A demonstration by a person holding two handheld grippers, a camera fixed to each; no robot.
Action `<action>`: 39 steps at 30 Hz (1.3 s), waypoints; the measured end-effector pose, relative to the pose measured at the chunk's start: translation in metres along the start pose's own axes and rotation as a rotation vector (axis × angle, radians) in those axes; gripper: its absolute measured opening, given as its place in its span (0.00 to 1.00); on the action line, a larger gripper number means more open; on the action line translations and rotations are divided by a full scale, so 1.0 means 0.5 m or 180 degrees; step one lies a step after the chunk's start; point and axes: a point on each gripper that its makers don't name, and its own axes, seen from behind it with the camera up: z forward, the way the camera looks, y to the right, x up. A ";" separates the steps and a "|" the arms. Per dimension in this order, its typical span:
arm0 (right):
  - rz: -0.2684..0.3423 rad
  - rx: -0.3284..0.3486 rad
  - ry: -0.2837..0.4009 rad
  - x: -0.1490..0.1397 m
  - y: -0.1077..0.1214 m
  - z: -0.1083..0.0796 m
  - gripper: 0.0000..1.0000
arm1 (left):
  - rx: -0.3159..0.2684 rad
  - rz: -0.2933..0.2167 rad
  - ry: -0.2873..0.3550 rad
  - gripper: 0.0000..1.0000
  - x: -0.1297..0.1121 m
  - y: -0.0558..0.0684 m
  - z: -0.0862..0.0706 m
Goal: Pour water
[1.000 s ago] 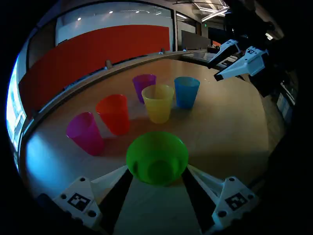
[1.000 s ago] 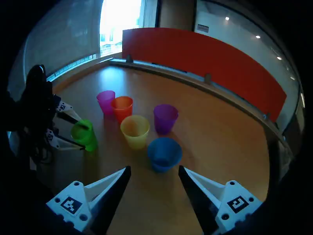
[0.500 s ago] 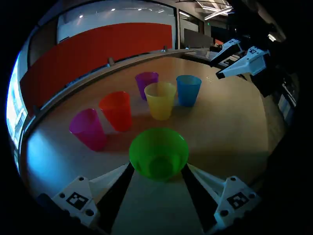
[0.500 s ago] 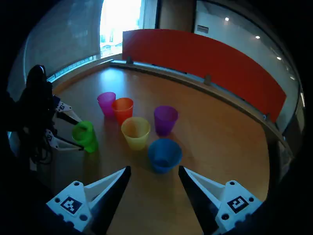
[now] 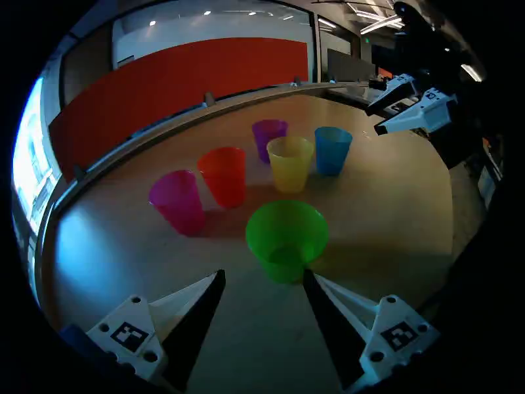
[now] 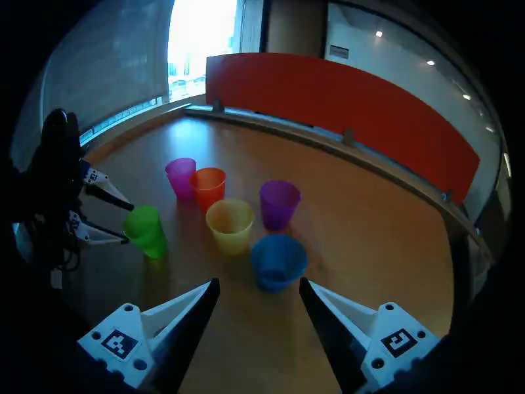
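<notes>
Green cup: is standing upright on the desk, well in from its far edge, just ahead of the left gripper, fingers standing spread, gripping nothing. Right gripper: likewise gaping, facing the blue cup.

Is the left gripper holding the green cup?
No, the green cup stands on the table just ahead of the open left gripper.

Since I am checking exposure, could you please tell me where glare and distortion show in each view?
Right gripper view: the window is blown out white and reflects off the far end of the table. Left gripper view: a bluish sheen lies on the table at left, and the fisheye bows the red panel.
</notes>
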 end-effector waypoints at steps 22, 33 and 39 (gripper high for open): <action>0.0053 -0.0066 0.0196 0.007 -0.018 -0.017 0.94 | 0.0873 -0.1091 0.0229 0.87 -0.010 -0.164 -0.167; 0.0150 -0.0198 0.0287 0.014 -0.023 -0.034 0.94 | 0.1093 -0.1227 0.0291 0.87 -0.014 -0.199 -0.190; 0.0241 -0.0364 0.0418 0.031 -0.009 -0.044 0.94 | 0.1208 -0.1262 0.0373 0.87 -0.006 -0.229 -0.204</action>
